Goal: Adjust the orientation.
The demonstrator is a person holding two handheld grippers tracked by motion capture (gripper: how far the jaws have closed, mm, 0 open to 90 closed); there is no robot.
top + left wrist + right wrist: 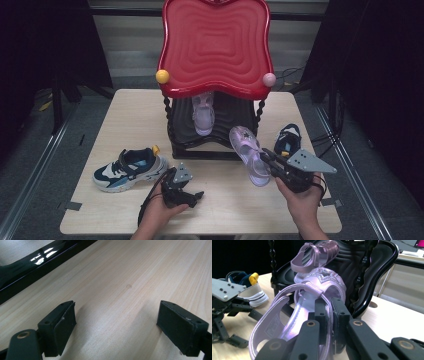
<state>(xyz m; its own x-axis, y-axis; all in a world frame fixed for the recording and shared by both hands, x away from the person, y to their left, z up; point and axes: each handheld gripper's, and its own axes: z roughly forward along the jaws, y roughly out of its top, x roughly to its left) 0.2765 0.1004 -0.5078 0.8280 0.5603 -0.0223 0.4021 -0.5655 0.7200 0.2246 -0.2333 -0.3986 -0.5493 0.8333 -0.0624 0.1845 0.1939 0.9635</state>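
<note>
My right fingers (pixel 266 156) clamped tight on side edge of purple sandal (pixel 248 153), held off bench (pixel 125 110), just in front of black shoe rack (pixel 200 145), toward its right end. Sandal toe points at rack. Second purple sandal (pixel 203 114) lies on rack's lower shelf, under red top (pixel 216 45). My left fingers (pixel 192 197) spread wide, holding nothing, low over bare bench, front-left of rack. Blue sneaker (pixel 129 169) left of rack; dark shoe (pixel 288 139) right of rack.

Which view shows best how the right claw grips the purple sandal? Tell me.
The right gripper view: the right claw pinches the purple sandal by its side edge. The high view shows the sandal held off the table.
</note>
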